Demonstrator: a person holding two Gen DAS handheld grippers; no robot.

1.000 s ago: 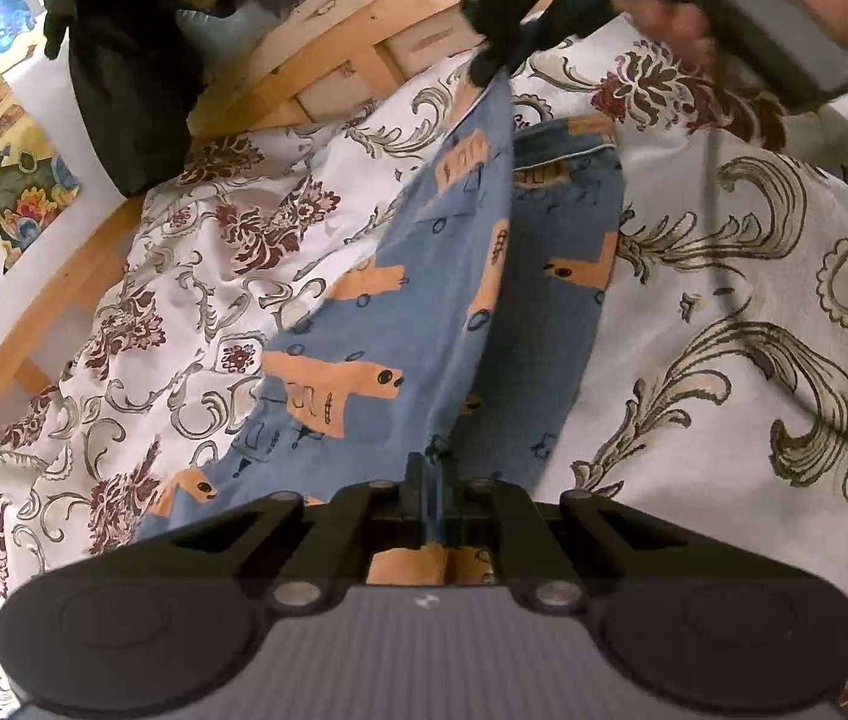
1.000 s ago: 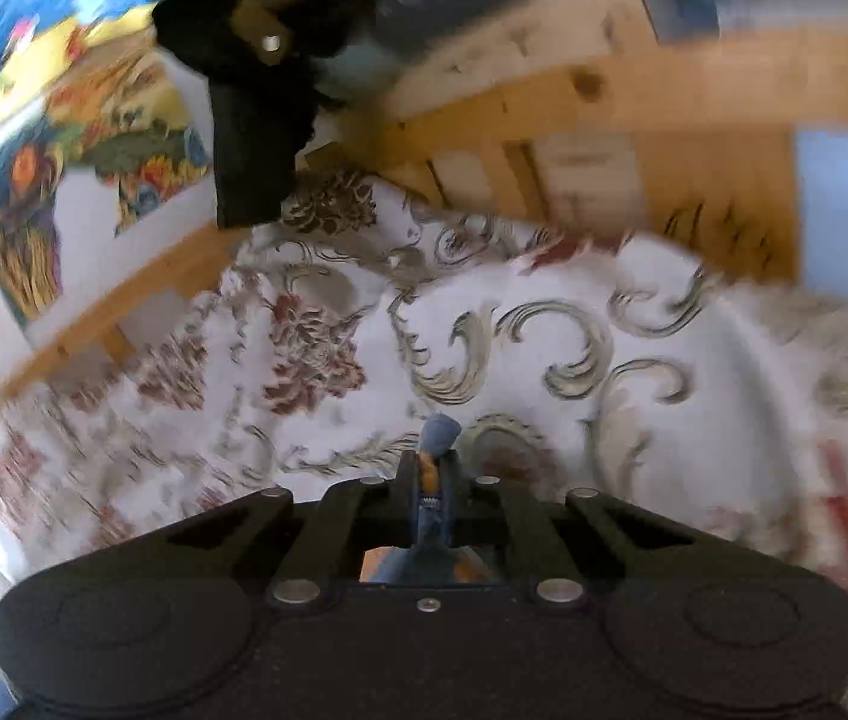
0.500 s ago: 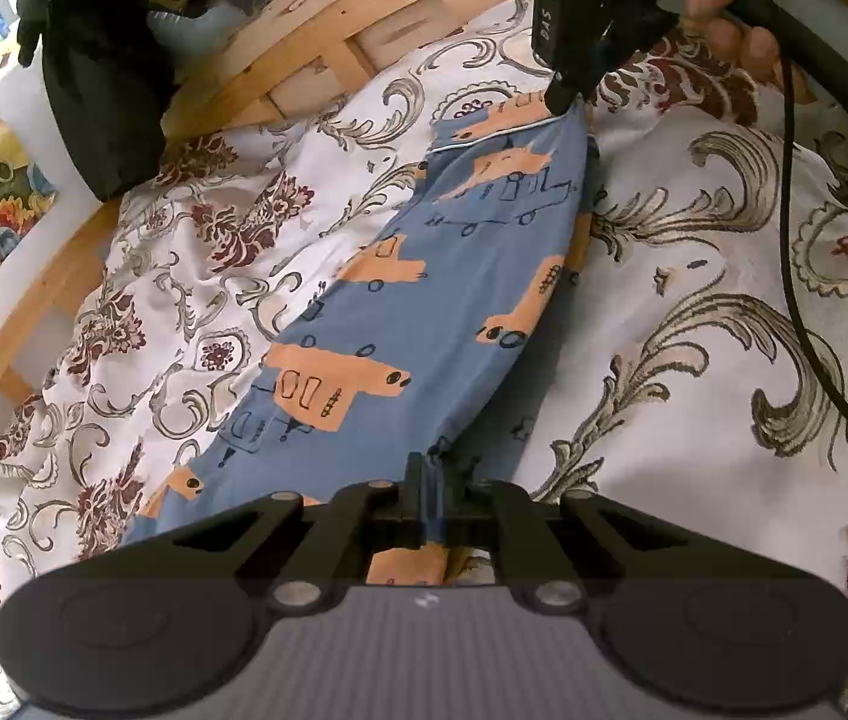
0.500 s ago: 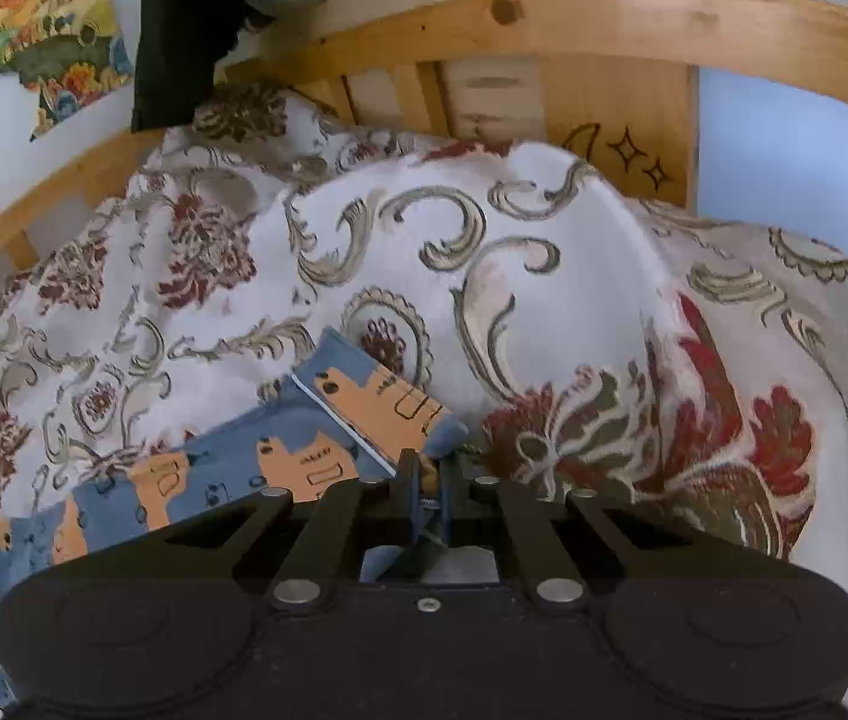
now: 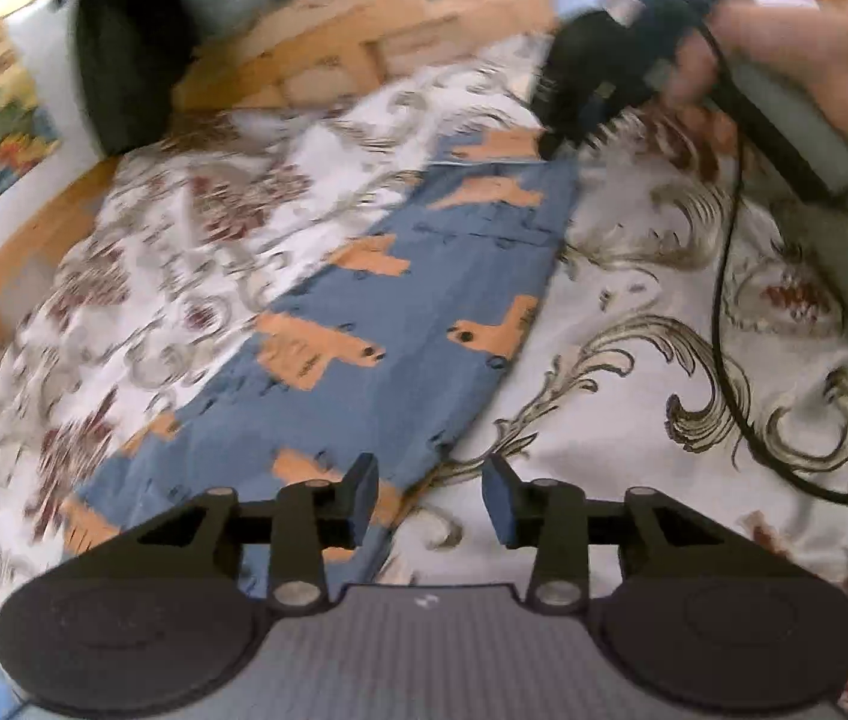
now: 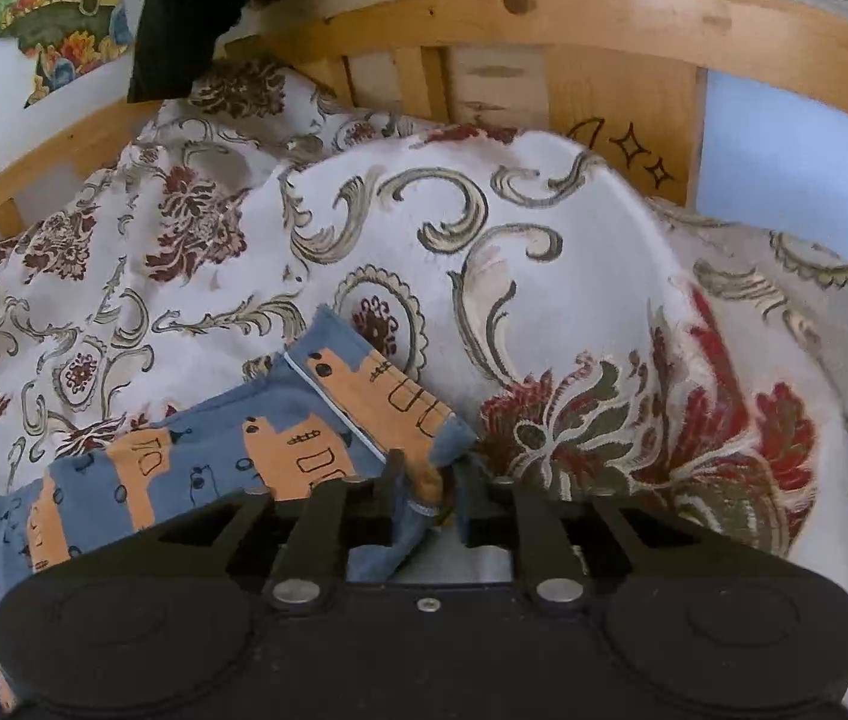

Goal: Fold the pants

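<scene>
The left tongs (image 5: 427, 495) are standing wide apart with nothing between the pads, hovering just over the near end of the pants (image 5: 400, 324); the left pad is overlapping the blue cloth in the wrist view, while the right pad is sitting over bare bedspread (image 5: 634, 312).

The right tongs (image 6: 429, 483) are parted only a little, and a bunched corner of the pants hem (image 6: 364, 390) is lying between the fingers; whether the pads are pressing on it or have let go, I cannot tell.

From the left wrist view the right tongs (image 5: 574, 96) are showing at the far end of the garment, held by a hand (image 5: 784, 60), with a black cable (image 5: 724, 300) trailing down across the bed.

The pants, blue with orange vehicle prints, are lying stretched out in one long narrow strip on the floral bedspread, running from one pair of tongs to the other.

Round the bed a wooden frame (image 6: 604, 18) is curving, with a moon and stars drawn on one board. A dark garment (image 6: 184, 18) is hanging over the rail, and colourful pictures (image 6: 52, 6) are showing on the wall behind it.
</scene>
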